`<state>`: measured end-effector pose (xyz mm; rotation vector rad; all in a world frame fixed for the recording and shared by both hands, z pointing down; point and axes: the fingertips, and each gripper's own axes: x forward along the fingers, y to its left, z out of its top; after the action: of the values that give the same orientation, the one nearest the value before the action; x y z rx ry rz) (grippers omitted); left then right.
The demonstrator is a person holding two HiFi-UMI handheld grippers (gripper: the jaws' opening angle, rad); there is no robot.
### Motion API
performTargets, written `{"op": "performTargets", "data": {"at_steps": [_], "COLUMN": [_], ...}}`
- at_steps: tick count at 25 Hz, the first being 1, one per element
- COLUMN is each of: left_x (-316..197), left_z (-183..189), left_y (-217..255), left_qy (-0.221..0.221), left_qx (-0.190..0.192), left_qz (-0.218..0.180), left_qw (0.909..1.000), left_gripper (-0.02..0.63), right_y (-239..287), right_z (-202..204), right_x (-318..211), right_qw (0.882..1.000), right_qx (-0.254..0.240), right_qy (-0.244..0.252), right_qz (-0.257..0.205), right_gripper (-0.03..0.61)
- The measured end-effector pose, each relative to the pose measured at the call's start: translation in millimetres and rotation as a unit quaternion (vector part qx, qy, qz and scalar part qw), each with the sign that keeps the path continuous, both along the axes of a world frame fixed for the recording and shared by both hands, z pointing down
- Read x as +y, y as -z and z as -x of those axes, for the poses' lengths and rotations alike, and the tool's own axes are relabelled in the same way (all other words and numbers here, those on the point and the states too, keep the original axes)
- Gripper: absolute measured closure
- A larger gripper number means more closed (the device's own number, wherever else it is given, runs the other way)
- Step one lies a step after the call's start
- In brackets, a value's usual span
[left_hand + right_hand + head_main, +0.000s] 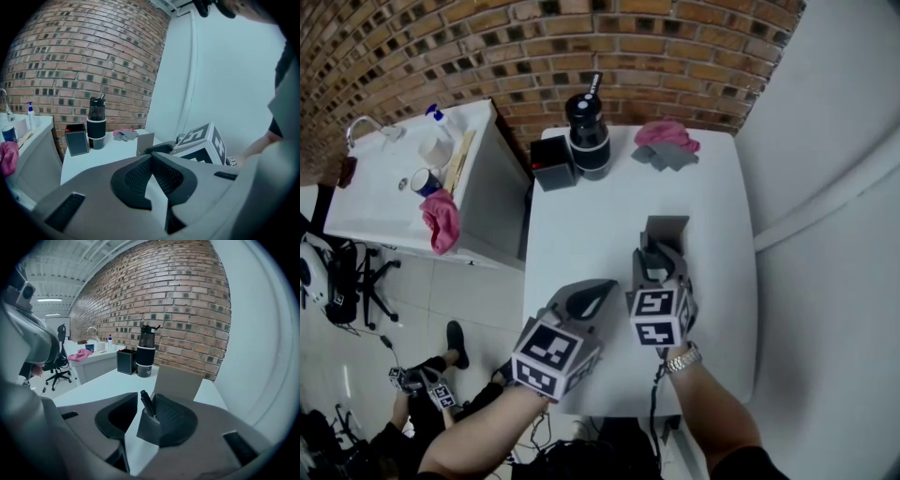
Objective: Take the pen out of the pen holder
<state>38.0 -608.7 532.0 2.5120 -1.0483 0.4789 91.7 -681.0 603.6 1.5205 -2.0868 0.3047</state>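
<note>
A dark grey pen holder [148, 431] with a tall flat back panel [178, 382] stands on the white table [581, 234], right of the middle. A black pen [147, 402] leans in it. My right gripper [661, 255] is open around the holder: its right pad lies against the cup, while a strip of table shows at the left pad. In the head view the holder [667, 228] sits just beyond the right gripper's jaws. My left gripper [594, 292] lies beside it on the left, tips together and shut on nothing [151, 158].
At the table's far edge stand a black bottle [588, 136] and a black box [553, 164], with pink and grey cloths [666, 142] to their right. A counter with a sink [389, 202] stands left of the table. A brick wall is behind.
</note>
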Motion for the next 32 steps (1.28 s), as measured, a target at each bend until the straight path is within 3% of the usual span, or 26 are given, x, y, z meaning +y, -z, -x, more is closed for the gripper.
{"op": "performTargets", "data": {"at_steps": [10,32], "left_x": [1,72], "left_z": [3,18], "left_y": [6,82], "left_qy": [0.001,0.0], "left_qx": [0.005,0.018], "left_qz": [-0.005,-0.076], "left_qw": [1.0,0.9969], "left_gripper": [0.611,0.611], "right_y": [12,123], "right_z": [-5,-4], "right_x": [0,67], "right_qw": [0.999,0.992], "right_qx": [0.011,0.017], "right_qy": [-0.019,-0.034], "right_qz": [-0.024,-0.117], "right_gripper": [0.52,0.522]}}
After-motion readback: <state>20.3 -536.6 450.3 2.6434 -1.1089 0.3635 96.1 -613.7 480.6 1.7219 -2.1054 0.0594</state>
